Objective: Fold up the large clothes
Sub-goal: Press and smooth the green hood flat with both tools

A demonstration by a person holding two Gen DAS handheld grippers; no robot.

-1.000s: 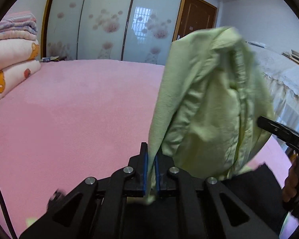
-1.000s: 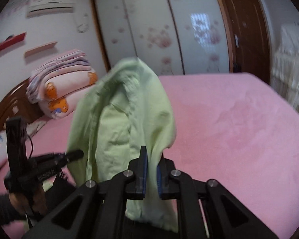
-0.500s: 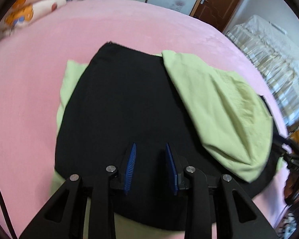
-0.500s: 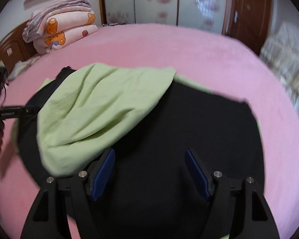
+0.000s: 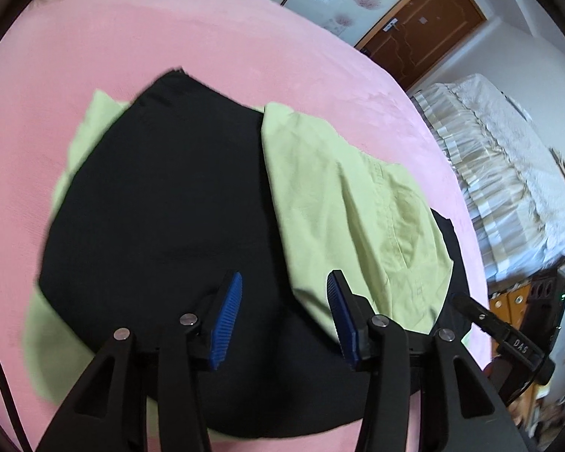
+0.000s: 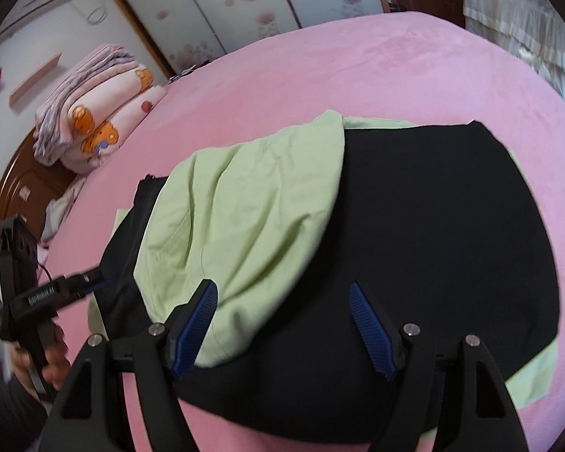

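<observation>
Green garment (image 5: 350, 211) lying folded over black cloth (image 5: 162, 203) on pink bed (image 5: 94, 37), just beyond fingertips. Left gripper (image 5: 284, 312) and right gripper (image 6: 284, 324) hovering, fingers spread, gripping nothing.

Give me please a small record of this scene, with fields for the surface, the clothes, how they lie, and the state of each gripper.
surface: pink bed cover
clothes: green garment and black garment
layering: part of the green garment is folded over the black garment; other green edges show beneath the black one
left gripper: open, holding nothing, above the black garment
right gripper: open, holding nothing, at the near edge of the green fold
background: folded blankets, wardrobe doors
</observation>
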